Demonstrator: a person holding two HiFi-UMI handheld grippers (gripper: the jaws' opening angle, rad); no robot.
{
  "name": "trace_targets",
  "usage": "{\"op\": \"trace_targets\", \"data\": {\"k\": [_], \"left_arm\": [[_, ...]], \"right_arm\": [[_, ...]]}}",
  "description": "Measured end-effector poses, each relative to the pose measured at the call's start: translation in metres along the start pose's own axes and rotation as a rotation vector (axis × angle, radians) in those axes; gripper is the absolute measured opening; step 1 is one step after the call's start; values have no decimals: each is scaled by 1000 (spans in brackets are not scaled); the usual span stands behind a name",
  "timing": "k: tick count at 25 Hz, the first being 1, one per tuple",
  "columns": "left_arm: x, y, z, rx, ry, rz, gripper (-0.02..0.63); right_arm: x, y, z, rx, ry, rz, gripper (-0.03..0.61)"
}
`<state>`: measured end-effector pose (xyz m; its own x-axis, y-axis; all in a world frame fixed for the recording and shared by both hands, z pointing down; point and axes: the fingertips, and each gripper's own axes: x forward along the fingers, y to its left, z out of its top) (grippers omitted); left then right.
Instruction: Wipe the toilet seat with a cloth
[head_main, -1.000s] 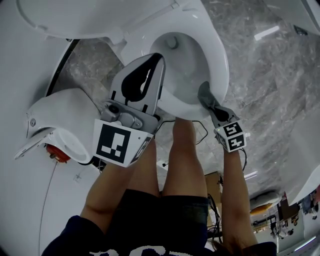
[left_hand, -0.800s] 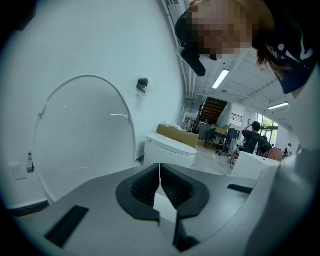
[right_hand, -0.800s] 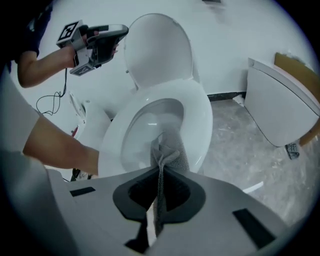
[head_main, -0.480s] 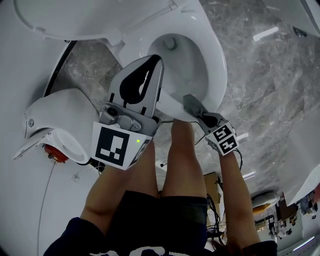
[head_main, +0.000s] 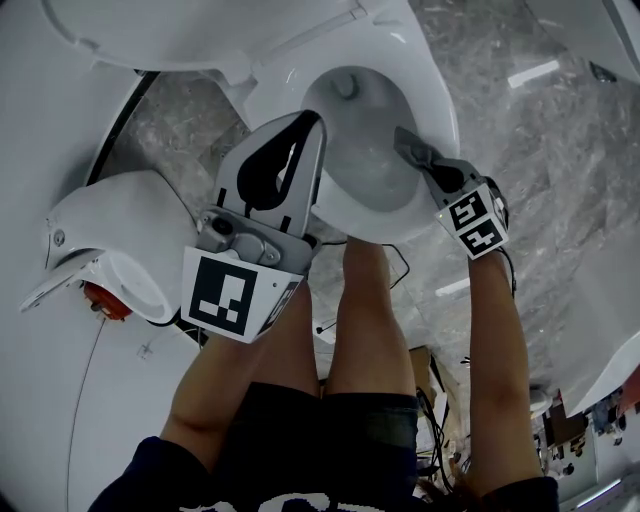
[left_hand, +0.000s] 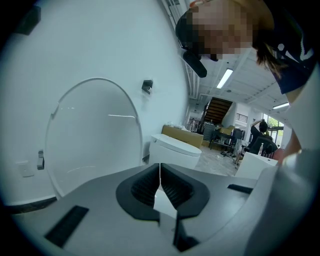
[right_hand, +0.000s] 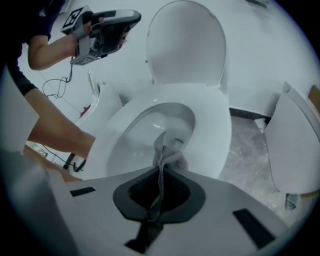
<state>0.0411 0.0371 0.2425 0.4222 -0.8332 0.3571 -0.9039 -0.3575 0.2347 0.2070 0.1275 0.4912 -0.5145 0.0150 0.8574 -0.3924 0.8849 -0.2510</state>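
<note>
While I am leaning over the white oval toilet seat (head_main: 437, 95), my right gripper (right_hand: 161, 175) is clamping a thin grey mesh cloth (right_hand: 168, 157) between its closed jaws, with the free end of the fabric bunching out just past the tips. In the head view, that gripper is reaching down to the seat's right edge, about midway along it. The cloth is lying at the inner rim there, beside the open white ceramic bowl (right_hand: 150, 127). I am not able to tell whether the fabric is actually pressing on the seat or hanging just above it. The rounded white lid (right_hand: 186, 45) is standing upright at the far edge, so the whole ring is lying exposed. My left gripper (left_hand: 160, 170) is doing no work. Its jaws are sitting together on nothing, and I am holding it raised near the seat's left edge, pointing off towards a plain white wall (left_hand: 100, 50).

I am judging that the wiping is under way but far from finished, since only one stretch of the right edge is meeting the cloth. The next move is calling for a tight hold on the cloth. It should be pressing flat on the ring's top rather than dipping into the bowl, then dragging along the curve towards the near edge or the hinge end, with the left gripper well clear.
</note>
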Motion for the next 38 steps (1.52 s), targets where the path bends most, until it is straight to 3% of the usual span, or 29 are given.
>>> {"op": "trace_targets", "data": {"k": [2, 5, 12, 15, 17, 20, 24, 31, 35, 38], "left_arm": [[-2, 1, 1, -3, -7, 5, 25], [-6, 1, -2, -5, -2, 9, 25], [-7, 3, -5, -13, 2, 13, 25], [-6, 4, -3, -10, -3, 14, 21], [-5, 6, -3, -11, -5, 16, 21], [-3, 8, -3, -15, -7, 21, 21], [-1, 5, -6, -19, -4, 28, 21], [8, -3, -6, -31, -5, 31, 21], [10, -1, -5, -44, -11, 44, 21], [8, 2, -9, -30, 0, 39, 21]], "right_arm": [[0, -21, 17, -20, -31, -31, 20], [-2, -15, 15, -11, -37, 8, 20], [-29, 80, -67, 7, 62, 298, 20], [-37, 67, -105, 51, 133, 245, 20], [-41, 46, -106, 85, 99, 200, 20], [-43, 28, -74, 62, 10, 184, 20], [-35, 15, -46, -55, 5, 163, 20], [-17, -43, 20, -77, -153, 69, 20], [-22, -35, 11, -13, -204, 85, 20], [-27, -2, -15, 1, -181, 173, 20]]}}
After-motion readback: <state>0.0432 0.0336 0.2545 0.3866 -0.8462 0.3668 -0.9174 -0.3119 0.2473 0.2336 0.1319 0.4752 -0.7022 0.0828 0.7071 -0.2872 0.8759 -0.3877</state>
